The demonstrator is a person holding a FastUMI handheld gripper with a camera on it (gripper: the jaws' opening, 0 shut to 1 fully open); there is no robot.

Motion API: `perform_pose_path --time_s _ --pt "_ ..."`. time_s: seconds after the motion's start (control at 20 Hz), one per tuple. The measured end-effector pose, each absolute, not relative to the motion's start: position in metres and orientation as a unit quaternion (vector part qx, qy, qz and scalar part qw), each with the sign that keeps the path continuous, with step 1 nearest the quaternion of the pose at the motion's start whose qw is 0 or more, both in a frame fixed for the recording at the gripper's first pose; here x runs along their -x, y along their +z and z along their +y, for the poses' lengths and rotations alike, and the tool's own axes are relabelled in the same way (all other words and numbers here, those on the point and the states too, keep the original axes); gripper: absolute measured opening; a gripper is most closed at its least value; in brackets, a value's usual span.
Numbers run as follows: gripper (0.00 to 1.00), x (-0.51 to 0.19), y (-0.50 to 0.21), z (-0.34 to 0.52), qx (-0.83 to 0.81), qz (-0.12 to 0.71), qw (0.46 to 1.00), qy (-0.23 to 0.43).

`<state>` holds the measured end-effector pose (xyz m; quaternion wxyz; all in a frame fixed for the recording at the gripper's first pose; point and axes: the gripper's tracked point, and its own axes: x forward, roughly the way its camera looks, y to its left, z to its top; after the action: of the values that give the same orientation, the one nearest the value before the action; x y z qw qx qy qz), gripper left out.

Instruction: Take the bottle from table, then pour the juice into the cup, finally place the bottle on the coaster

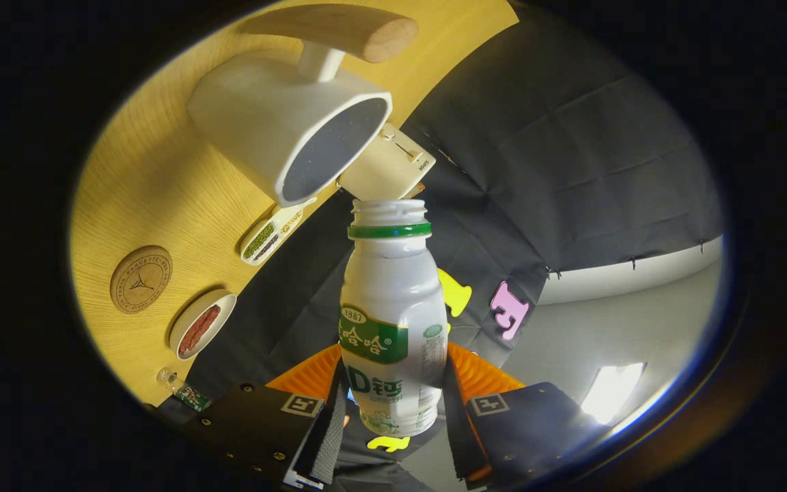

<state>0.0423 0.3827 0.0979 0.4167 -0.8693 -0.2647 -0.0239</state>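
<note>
My gripper [393, 400] is shut on a white plastic bottle [392, 321] with a green neck ring and green label; both fingers press its lower body. The bottle's cap is off and its open mouth points toward the rim of a white cup [291, 123] with a wooden handle, which stands on the yellow wooden table [154, 184]. The whole view is rolled, so the table appears tipped on its side. The bottle mouth sits just short of the cup's opening, not over it. A round cork coaster [141, 279] lies on the table, well to the side of the cup.
A small oval dish with red contents [201, 328] and a narrow dish of green and dark beans [267, 236] lie on the table near its edge. A cream box [388, 167] sits behind the cup. A small clear item [173, 383] rests by the table edge.
</note>
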Motion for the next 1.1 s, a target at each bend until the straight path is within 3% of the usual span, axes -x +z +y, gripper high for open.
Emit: perform_pose_path --time_s 0.5,0.75,1.1 --pt "0.63 -0.04 0.095 0.382 0.87 -0.249 0.426 -0.014" --pt "0.64 -0.03 0.081 0.385 0.844 -0.214 0.491 0.016" --pt "0.64 -0.061 0.103 0.373 0.755 -0.143 0.636 0.068"
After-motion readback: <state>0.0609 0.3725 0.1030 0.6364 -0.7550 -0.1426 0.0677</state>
